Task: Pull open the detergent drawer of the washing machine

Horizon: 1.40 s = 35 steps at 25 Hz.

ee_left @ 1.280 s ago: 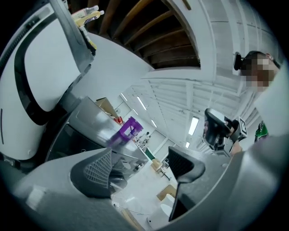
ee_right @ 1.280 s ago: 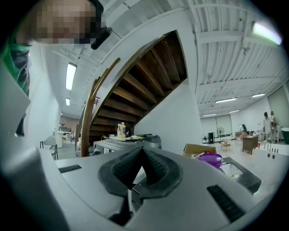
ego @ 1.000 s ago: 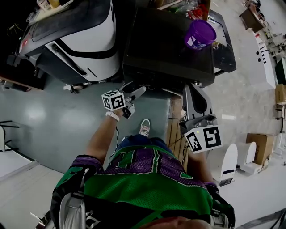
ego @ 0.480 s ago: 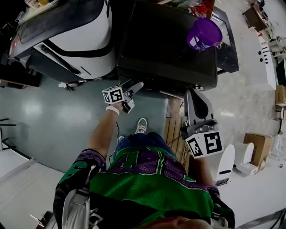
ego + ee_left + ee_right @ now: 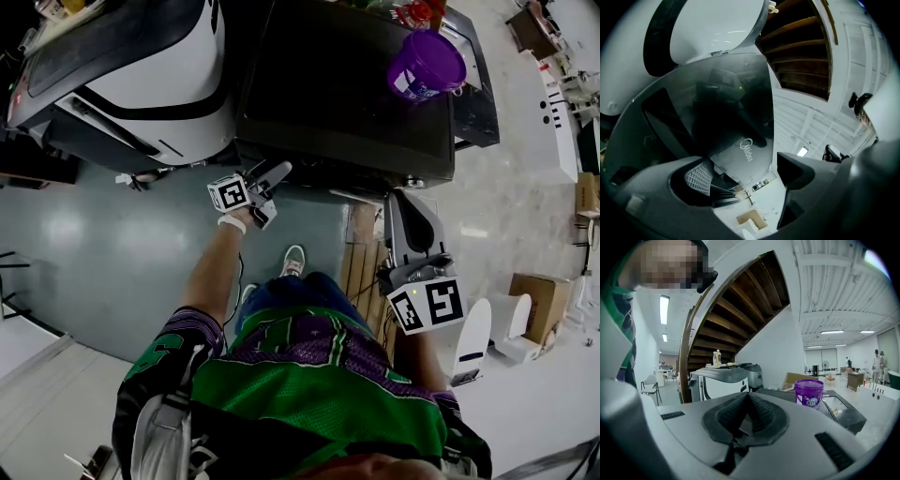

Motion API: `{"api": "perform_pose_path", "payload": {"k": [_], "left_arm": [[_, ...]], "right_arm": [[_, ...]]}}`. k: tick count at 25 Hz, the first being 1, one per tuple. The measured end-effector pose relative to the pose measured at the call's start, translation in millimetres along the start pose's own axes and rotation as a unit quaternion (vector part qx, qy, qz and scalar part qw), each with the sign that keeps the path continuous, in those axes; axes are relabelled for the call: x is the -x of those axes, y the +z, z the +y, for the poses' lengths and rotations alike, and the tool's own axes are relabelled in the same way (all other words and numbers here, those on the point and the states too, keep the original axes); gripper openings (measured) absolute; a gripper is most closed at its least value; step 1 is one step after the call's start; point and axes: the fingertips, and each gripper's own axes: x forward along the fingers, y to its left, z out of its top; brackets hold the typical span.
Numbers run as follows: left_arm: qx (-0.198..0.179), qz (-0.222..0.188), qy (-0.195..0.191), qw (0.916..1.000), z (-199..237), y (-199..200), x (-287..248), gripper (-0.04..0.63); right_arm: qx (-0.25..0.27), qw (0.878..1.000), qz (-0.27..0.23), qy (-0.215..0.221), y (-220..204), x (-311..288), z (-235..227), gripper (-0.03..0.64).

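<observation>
The dark washing machine (image 5: 347,94) fills the top middle of the head view, its front along the lower edge. My left gripper (image 5: 275,183) is at the left end of that front, close to it. In the left gripper view its glossy dark panel (image 5: 740,117) with a logo lies just beyond the jaws. I cannot make out the drawer as a separate part. The left gripper (image 5: 747,180) is open, its jaws have just been opening, and nothing is between them. My right gripper (image 5: 401,195) hangs off the machine's right front corner. The right gripper (image 5: 747,416) is shut with nothing in it.
A purple bucket (image 5: 427,64) stands on the machine's far right corner. A white and black appliance (image 5: 141,66) is beside it on the left. A wooden board (image 5: 361,262) lies on the floor by my feet, and a cardboard box (image 5: 539,291) is at the right.
My left gripper has sunk and moved in toward the machine's front edge, rolling a little. The right gripper has also sunk slightly, still shut.
</observation>
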Motion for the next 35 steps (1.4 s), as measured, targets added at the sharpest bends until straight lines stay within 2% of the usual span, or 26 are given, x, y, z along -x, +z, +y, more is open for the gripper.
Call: {"api": "perform_pose_path", "payload": {"k": [7, 11, 13, 17, 20, 35], "left_arm": [[0.027, -0.001, 0.01, 0.9996, -10.3, -5.7, 5.8, 0.415], [0.091, -0.054, 0.028, 0.994, -14.0, 1.1, 2.6, 0.457], [0.109, -0.08, 0.042, 0.9899, -11.9, 5.0, 2.6, 0.465], [0.122, -0.092, 0.083, 0.9848, -2.2, 7.4, 2.4, 0.462], [0.133, -0.094, 0.099, 0.9817, 0.1, 5.7, 2.8, 0.46], [0.16, -0.084, 0.119, 0.9763, -13.5, -13.6, 22.4, 0.46]], "right_arm": [[-0.007, 1.0, 0.008, -0.002, 1.1, 4.9, 2.1, 0.002], [-0.01, 1.0, 0.013, -0.005, 0.1, 8.3, 6.5, 0.002], [-0.012, 1.0, 0.014, -0.005, 1.7, 9.7, 8.4, 0.002], [-0.016, 1.0, 0.005, -0.005, 8.5, 11.8, 9.2, 0.002], [-0.023, 1.0, -0.002, -0.005, 11.8, 13.3, 8.3, 0.002], [-0.035, 0.999, -0.031, -0.015, 36.1, 28.7, -9.9, 0.002]]}}
